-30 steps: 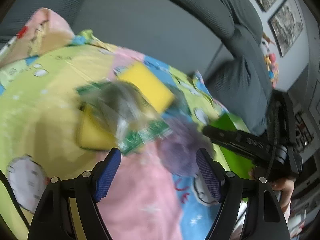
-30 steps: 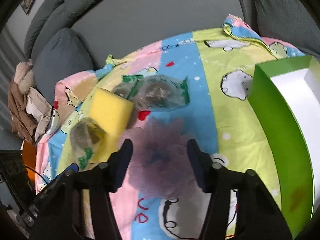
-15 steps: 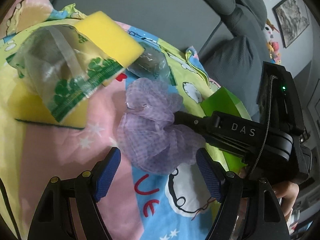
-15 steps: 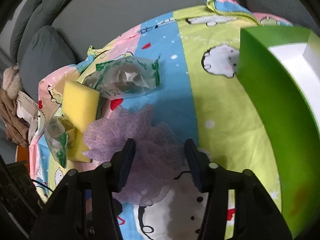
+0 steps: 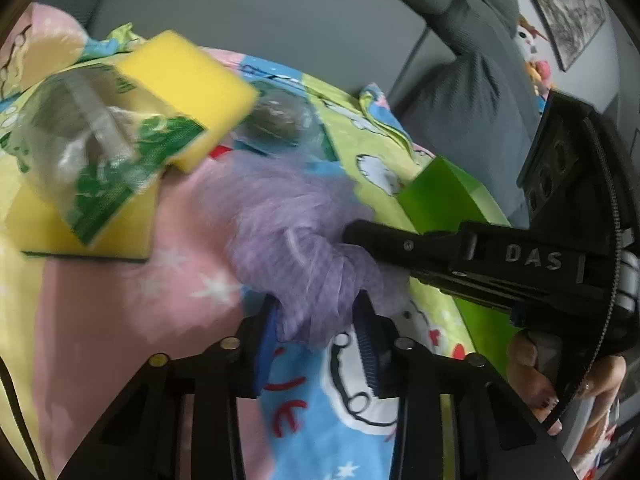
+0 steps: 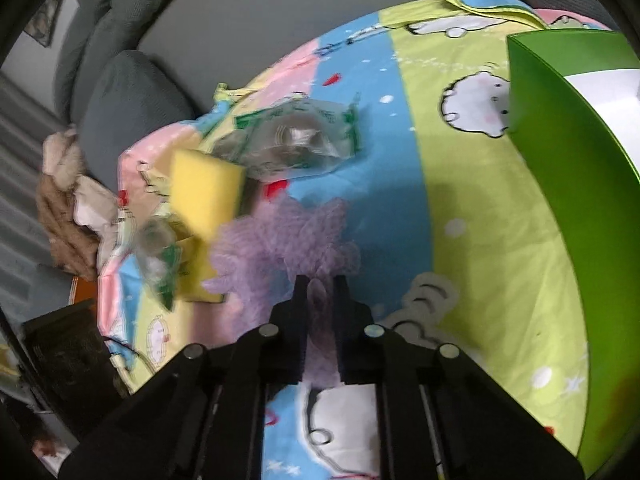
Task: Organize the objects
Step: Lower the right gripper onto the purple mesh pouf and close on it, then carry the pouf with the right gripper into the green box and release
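A purple mesh bath puff (image 5: 288, 224) lies on a colourful cartoon blanket (image 5: 100, 312). My left gripper (image 5: 316, 320) is shut on its near side. My right gripper (image 6: 320, 284) is shut on the same puff (image 6: 280, 240) from the other side; its black body (image 5: 480, 256) shows in the left wrist view. Two yellow sponges (image 5: 188, 80) (image 6: 204, 192) and clear bags with green print (image 5: 92, 148) (image 6: 292, 140) lie beyond the puff.
A green box with a white inside (image 6: 572, 152) stands at the right; its corner (image 5: 444, 196) shows in the left wrist view. Grey sofa cushions (image 5: 472, 92) rise behind the blanket. A brown cloth heap (image 6: 64, 208) lies at the far left.
Both grippers moved onto the purple puff and shut on it; half a second ago both were open around it.
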{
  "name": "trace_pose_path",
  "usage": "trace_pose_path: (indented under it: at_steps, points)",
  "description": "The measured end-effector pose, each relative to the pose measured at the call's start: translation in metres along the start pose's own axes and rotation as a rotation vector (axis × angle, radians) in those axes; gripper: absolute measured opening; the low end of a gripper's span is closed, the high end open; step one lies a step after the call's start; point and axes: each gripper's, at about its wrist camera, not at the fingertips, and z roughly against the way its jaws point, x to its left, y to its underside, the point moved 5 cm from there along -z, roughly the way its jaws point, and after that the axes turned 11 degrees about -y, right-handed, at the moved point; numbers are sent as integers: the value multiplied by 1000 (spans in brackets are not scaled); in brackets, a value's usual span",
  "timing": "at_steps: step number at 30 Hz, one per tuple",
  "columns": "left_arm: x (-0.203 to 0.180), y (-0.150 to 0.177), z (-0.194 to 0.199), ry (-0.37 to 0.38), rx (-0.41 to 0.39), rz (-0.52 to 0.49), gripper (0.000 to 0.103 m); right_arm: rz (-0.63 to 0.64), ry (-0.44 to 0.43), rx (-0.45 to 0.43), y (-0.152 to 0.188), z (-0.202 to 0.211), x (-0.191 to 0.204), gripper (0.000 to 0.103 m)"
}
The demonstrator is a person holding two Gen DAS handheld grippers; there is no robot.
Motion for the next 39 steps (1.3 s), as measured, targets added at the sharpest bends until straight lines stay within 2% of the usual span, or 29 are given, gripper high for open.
trace_pose_path:
  at_steps: [8, 12, 14, 16, 20, 24, 28, 39]
  points:
    - [-30, -3, 28, 46, -60, -40, 31, 53, -73, -74, 4, 41, 28, 11]
    - [-48, -10, 51, 77, -108, -56, 31, 74, -95, -141, 3, 72, 39, 11]
    - [-61, -13, 59, 67, -129, -82, 31, 89, -91, -187, 3, 92, 42, 11]
    - [-79, -20, 59, 48, -146, -103, 31, 101, -81, -218, 2, 107, 43, 11]
    - [-104, -24, 64, 85, -158, -129, 31, 88, -119, -306, 5, 138, 38, 11]
    - [-132, -26, 62, 65, -166, -183, 31, 100, -68, -358, 5, 159, 33, 11]
    - [-155, -26, 61, 109, -155, -193, 31, 88, -47, -409, 7, 179, 23, 11]
    - [-215, -10, 30, 119, -103, -294, 31, -27, 39, -514, 9, 224, -34, 13]
